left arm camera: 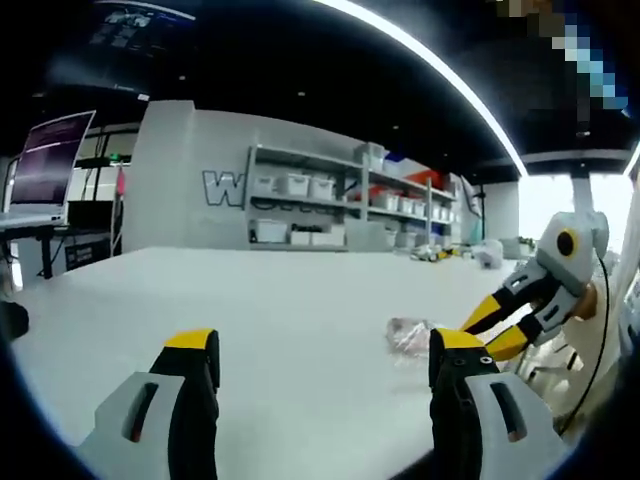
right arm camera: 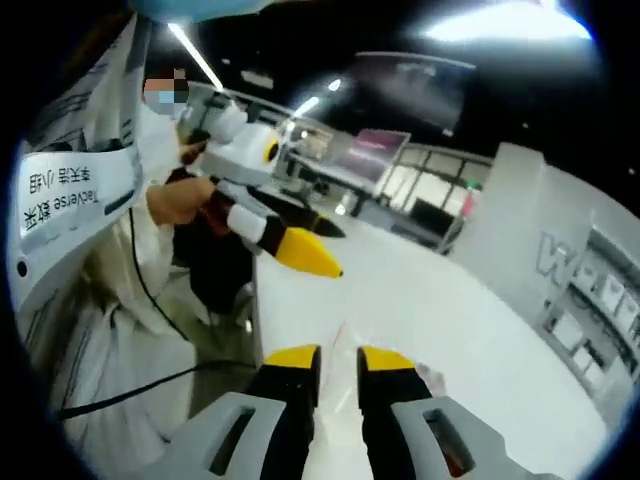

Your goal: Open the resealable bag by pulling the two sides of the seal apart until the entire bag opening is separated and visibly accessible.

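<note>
Left gripper: (left arm camera: 325,350) wide open, holding nothing; its two yellow-tipped jaws rise at the near edge of the left gripper view, above the white table (left arm camera: 280,300).
Right gripper: (right arm camera: 338,360) jaws close together with a narrow gap showing between the yellow tips; I cannot tell whether anything is held.
Bag: the resealable bag (left arm camera: 408,335), clear and crumpled, lies on the table at near right in the left gripper view, just left of the right gripper's tips there; whether they touch is unclear.
Person: a hand (right arm camera: 180,200) grips the left gripper at left in the right gripper view, with a white sleeve behind.
Far left: a monitor (left arm camera: 50,160).
Far wall: shelves (left arm camera: 340,205) stacked with white bins.
</note>
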`<state>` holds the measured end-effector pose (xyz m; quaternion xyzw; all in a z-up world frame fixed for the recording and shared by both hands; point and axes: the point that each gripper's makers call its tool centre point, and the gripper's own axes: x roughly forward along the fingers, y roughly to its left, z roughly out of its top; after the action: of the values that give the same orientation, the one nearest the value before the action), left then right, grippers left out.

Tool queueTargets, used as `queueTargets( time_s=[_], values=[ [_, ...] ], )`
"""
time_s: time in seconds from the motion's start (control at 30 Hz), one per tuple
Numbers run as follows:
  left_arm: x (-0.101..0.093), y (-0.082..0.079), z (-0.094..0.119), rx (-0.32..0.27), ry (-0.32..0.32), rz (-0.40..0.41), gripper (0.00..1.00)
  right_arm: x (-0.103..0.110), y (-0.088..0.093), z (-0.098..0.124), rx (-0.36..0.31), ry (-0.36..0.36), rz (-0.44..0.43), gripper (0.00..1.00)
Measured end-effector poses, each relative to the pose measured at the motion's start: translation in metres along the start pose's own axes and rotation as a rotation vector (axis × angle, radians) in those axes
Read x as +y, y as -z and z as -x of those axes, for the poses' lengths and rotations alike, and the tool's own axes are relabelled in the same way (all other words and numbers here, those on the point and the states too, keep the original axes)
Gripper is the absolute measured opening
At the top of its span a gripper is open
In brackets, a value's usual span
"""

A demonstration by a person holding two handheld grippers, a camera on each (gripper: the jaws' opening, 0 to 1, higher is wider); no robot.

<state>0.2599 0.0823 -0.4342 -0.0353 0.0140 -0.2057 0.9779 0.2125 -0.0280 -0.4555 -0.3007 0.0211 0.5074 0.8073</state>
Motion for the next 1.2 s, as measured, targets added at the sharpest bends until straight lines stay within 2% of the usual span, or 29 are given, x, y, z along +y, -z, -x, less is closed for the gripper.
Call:
queueTargets(
  time_s=[0.13,0.2,0.27,0.37,0.63,0.83,1.07,1.2],
  values=[
    [0.002,-0.001,0.002,-0.007,-0.007,-0.001,0.86,-0.001,-0.002,-0.002,0.077,0.04,0.146,0.1],
    [0.002,-0.001,0.002,-0.011,-0.005,0.002,0.86,0.004,0.001,-0.004,0.127,0.029,0.196,0.1],
    [0.0,-0.001,0.002,-0.012,0.0,0.003,0.86,0.009,0.003,-0.007,0.157,0.009,0.224,0.1],
    [-0.001,-0.001,0.002,-0.015,0.008,0.003,0.86,0.011,0.0,-0.011,0.167,0.007,0.251,0.1],
    [0.0,-0.001,0.002,-0.021,0.014,0.013,0.86,0.011,0.015,-0.017,0.223,-0.008,0.223,0.09],
    [0.001,0.0,0.001,-0.021,0.009,0.016,0.86,0.012,0.008,-0.007,0.214,0.004,0.217,0.06],
    [-0.002,0.001,0.001,-0.016,0.013,0.013,0.86,0.015,0.012,-0.009,0.213,0.007,0.185,0.01],
    [-0.001,0.0,0.001,-0.018,0.01,0.012,0.86,0.016,0.01,-0.008,0.205,0.01,0.166,0.03]
  ],
)
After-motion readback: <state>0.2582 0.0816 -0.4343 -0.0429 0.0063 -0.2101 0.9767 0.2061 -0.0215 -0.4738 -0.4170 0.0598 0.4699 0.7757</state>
